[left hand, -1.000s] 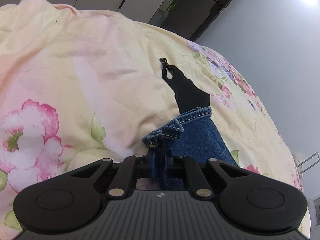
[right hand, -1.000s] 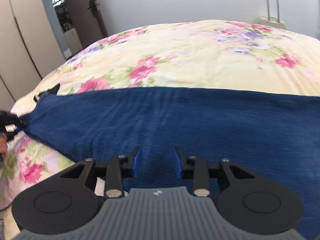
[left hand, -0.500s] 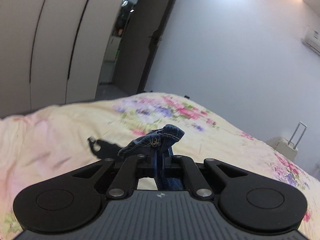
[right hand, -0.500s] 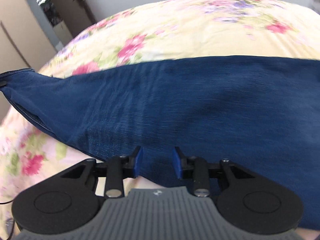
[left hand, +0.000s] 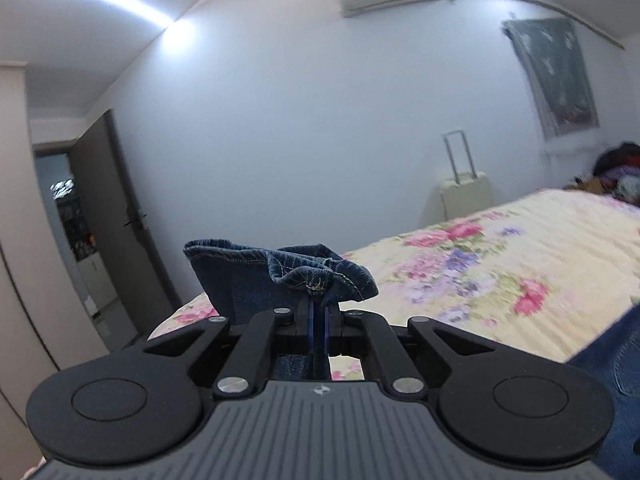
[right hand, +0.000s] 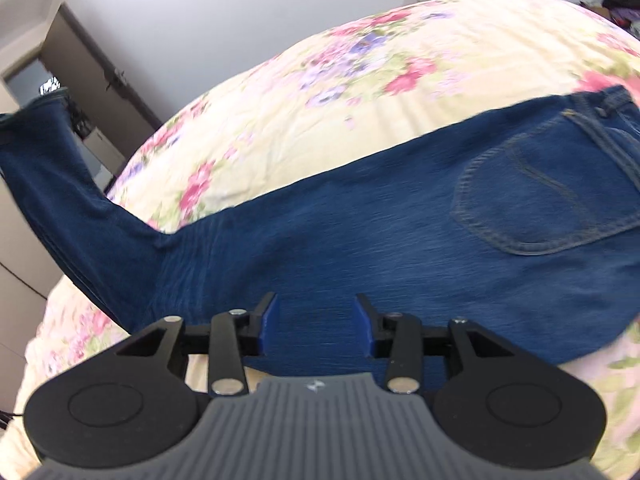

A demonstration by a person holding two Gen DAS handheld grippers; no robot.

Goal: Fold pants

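We have the jeans flat on the bed, our left tongs pinching the leg hem lifted off it, our right tongs just spreading over the thigh, untouching, the fold only begun

Bed with pale yellow floral cotton cover; dark blue denim pants lie flat across its near side, back pocket right, leg end lifted off at left.

Black hand-held gripper, blue pads, ribbed grey housing, silver screws.
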